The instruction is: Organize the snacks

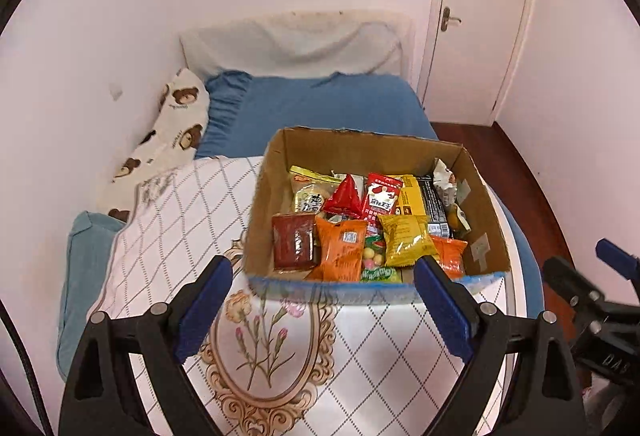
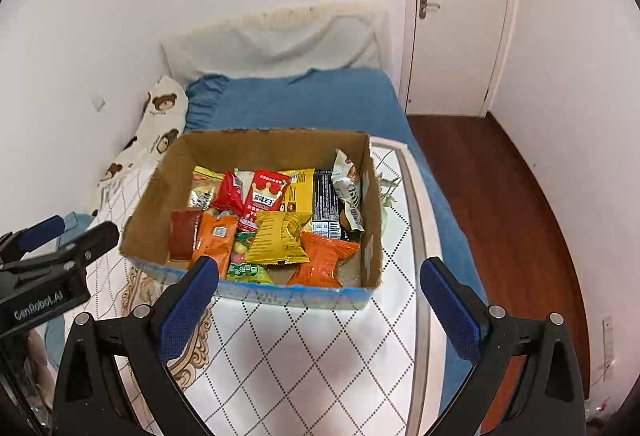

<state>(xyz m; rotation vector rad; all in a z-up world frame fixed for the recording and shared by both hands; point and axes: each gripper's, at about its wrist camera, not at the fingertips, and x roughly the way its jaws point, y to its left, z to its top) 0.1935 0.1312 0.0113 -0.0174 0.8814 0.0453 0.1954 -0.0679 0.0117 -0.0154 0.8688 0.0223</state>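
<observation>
An open cardboard box (image 1: 360, 146) (image 2: 256, 144) sits on a white diamond-patterned cloth (image 1: 168, 236) (image 2: 304, 348) on a bed. It holds several snack packets: a yellow packet (image 1: 406, 240) (image 2: 278, 236), orange packets (image 1: 340, 252) (image 2: 324, 260), a red packet (image 1: 382, 196) (image 2: 266, 192), a dark red packet (image 1: 294, 246) (image 2: 184, 234). My left gripper (image 1: 324, 310) is open and empty, just in front of the box. My right gripper (image 2: 320, 310) is open and empty, also in front of the box. Each gripper shows at the edge of the other's view, the right one (image 1: 592, 300) and the left one (image 2: 52, 264).
The bed has a blue sheet (image 1: 320, 104) (image 2: 304, 100), a white pillow (image 1: 296, 40) and a bear-print pillow (image 1: 176, 124) against the left wall. A closed white door (image 1: 476, 16) (image 2: 460, 12) and dark wood floor (image 2: 500, 204) lie to the right.
</observation>
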